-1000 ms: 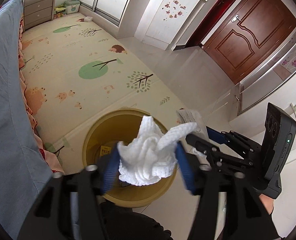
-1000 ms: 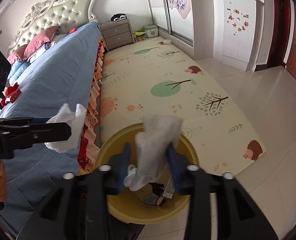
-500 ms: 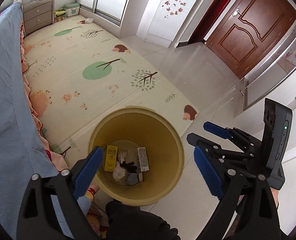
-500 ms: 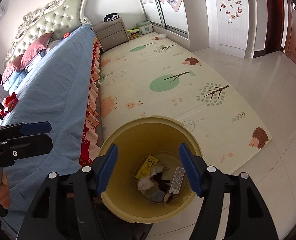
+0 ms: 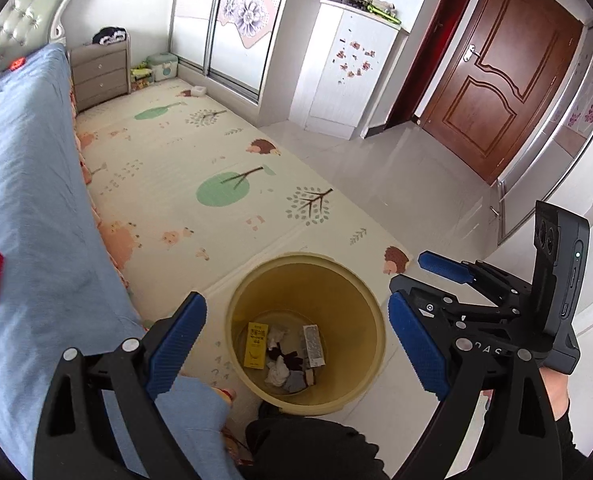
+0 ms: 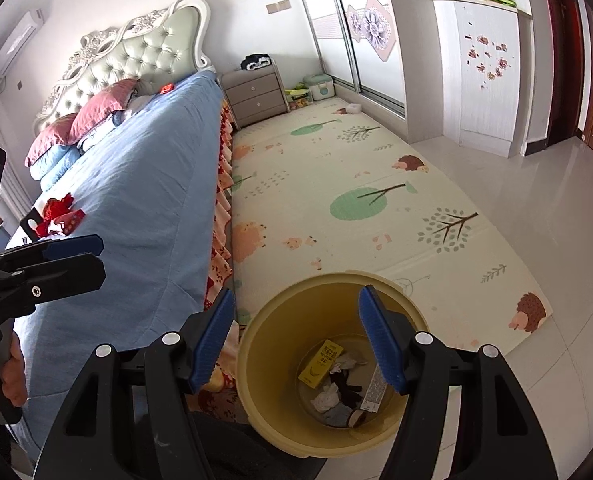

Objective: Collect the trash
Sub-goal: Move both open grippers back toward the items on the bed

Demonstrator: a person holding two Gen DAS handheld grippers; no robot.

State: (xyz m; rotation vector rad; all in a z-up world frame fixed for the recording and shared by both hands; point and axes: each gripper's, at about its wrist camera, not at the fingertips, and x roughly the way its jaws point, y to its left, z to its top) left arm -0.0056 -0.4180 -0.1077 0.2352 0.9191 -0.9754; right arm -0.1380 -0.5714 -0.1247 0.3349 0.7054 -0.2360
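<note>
A yellow bin point(image 5: 308, 258) stands on the floor at the edge of the play mat, below both grippers. At its bottom lie a yellow carton point(image 5: 256, 345), crumpled white tissues point(image 5: 277, 374), a silver wrapper point(image 5: 312, 346) and dark scraps. My left gripper point(image 5: 296, 308) hangs open above the bin with nothing between its blue pads. My right gripper point(image 6: 296, 296) is open and empty too, over the bin rim point(image 6: 336, 278). Each gripper shows in the other's view: the right gripper point(image 5: 410, 280) beside the bin, the left gripper point(image 6: 96, 256) over the bed.
A bed with a blue cover point(image 6: 136, 200) runs along the left, with red items point(image 6: 58, 212) on it. The patterned play mat point(image 5: 200, 184) stretches toward a grey nightstand point(image 5: 100, 74). A white cabinet point(image 5: 348, 76), a brown door point(image 5: 496, 80) and glossy tiles lie to the right.
A second ago each gripper held a white tissue wad over the bin. Both jaws spread, the wads fell in, and both grippers have risen, so more of the room shows.
</note>
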